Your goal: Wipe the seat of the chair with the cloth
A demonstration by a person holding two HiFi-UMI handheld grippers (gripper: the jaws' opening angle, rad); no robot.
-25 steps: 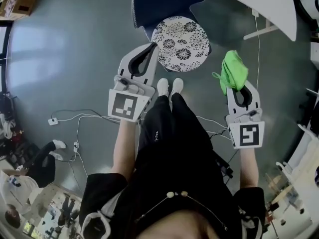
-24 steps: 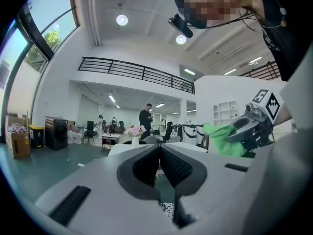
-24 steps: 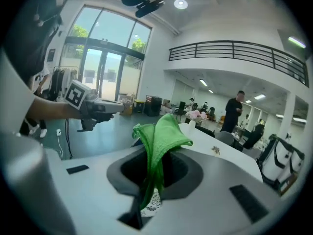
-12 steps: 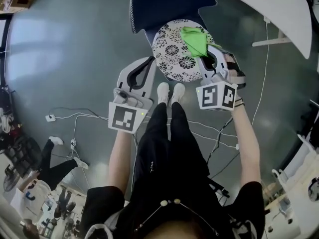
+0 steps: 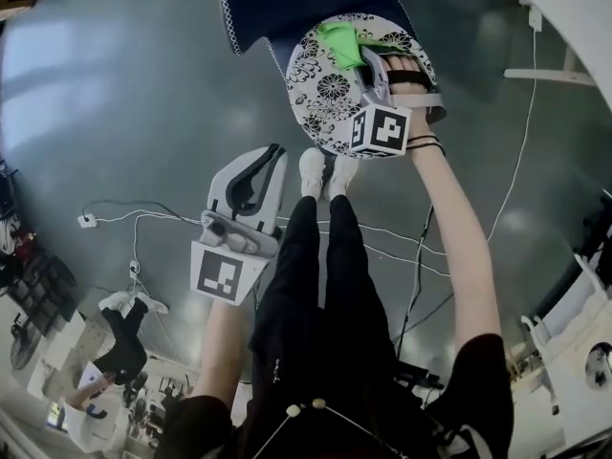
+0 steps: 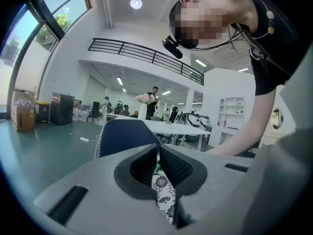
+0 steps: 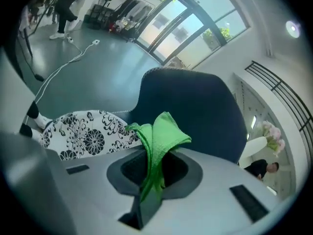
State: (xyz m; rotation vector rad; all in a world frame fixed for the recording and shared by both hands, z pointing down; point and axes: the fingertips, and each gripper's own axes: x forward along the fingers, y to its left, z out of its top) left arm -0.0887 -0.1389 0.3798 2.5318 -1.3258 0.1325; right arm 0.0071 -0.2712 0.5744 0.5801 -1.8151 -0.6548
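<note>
The chair has a round seat cushion (image 5: 320,89) printed with black and white flowers and a dark blue backrest (image 5: 287,3). My right gripper (image 5: 365,57) is over the seat, shut on a bright green cloth (image 5: 341,44) that lies against the cushion near the backrest. In the right gripper view the green cloth (image 7: 159,143) sticks up from between the jaws, with the floral seat (image 7: 83,133) at left and the blue backrest (image 7: 195,111) behind. My left gripper (image 5: 273,153) hangs shut and holding nothing, off the seat's front left; its jaws (image 6: 157,153) point at the chair.
The person's white shoes (image 5: 325,165) stand at the seat's front edge. White cables (image 5: 143,223) run across the grey floor at left and right. A white table (image 5: 564,8) reaches in at the top right. Another person (image 5: 120,338) stands at lower left.
My right gripper carried the green cloth from the right side in over the chair and onto the back of the seat. The left gripper dropped back and lower in view.
</note>
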